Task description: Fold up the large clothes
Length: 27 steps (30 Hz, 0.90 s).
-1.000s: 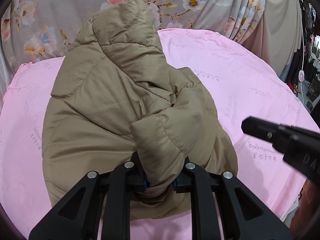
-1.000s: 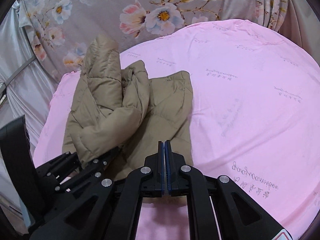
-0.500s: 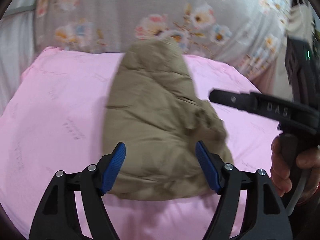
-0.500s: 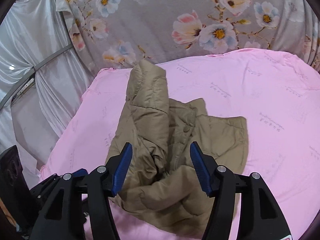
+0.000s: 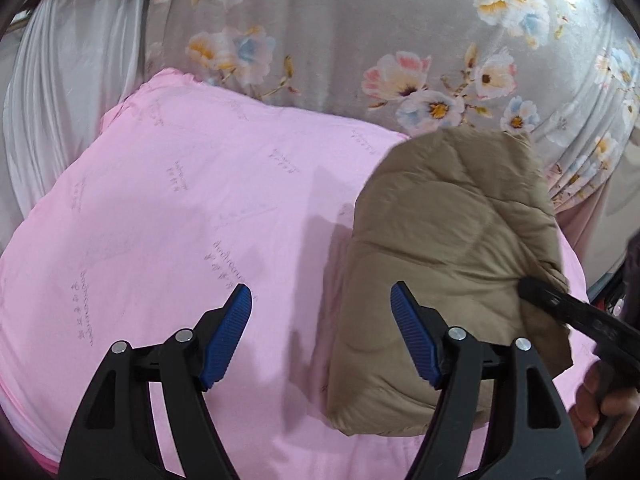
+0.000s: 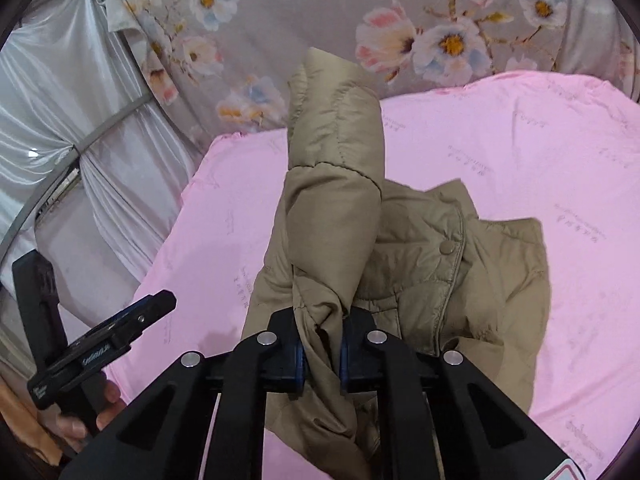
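Right gripper (image 6: 320, 356) pinches a fold of the tan jacket (image 6: 336, 216). Left gripper (image 5: 320, 336) spread wide, empty, over the pink sheet (image 5: 180, 208).

A tan quilted puffer jacket (image 6: 420, 264) lies bunched in the centre of the right wrist frame, one padded sleeve standing upright. A snap button shows on its placket. In the left wrist frame it fills the right side.

A pink sheet (image 5: 168, 216) printed with faint lines of script covers the flat surface. Behind it hangs a grey curtain (image 6: 320, 8) patterned with white, pink and blue flowers with yellow centres. To the left hangs a shiny silver-white drape (image 6: 72, 128), gathered and tied at its middle, with a curved grey bar (image 6: 60, 164) crossing it
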Available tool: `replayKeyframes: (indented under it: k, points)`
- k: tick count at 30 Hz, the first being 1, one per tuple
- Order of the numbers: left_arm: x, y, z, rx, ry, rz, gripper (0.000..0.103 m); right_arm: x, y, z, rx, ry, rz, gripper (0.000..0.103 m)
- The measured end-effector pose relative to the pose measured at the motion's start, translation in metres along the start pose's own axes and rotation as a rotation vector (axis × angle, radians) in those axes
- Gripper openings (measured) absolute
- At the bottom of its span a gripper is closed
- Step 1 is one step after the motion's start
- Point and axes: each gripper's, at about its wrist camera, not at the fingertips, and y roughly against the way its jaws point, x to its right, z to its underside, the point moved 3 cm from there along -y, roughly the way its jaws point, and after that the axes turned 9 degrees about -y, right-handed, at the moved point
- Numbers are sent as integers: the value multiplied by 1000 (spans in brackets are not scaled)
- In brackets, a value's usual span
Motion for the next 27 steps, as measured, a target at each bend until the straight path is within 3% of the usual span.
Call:
replayKeyframes:
  k: [3, 8, 12, 20, 27]
  points:
    - [28, -5, -11, 11, -59, 30, 69, 32, 22, 15, 30, -44, 69, 11]
    - [88, -30, -8, -34, -155, 87, 69, 99, 14, 43, -17, -198, 118, 11]
    - [123, -63, 1, -99, -213, 92, 69, 117, 4, 57, -26, -223, 136, 12]
    - [131, -106, 21, -166, -178, 83, 71, 130, -19, 63, -28, -224, 152, 16]
    - [133, -123, 31, -164, -212, 31, 77, 141, -32, 66, -26, -249, 143, 18]
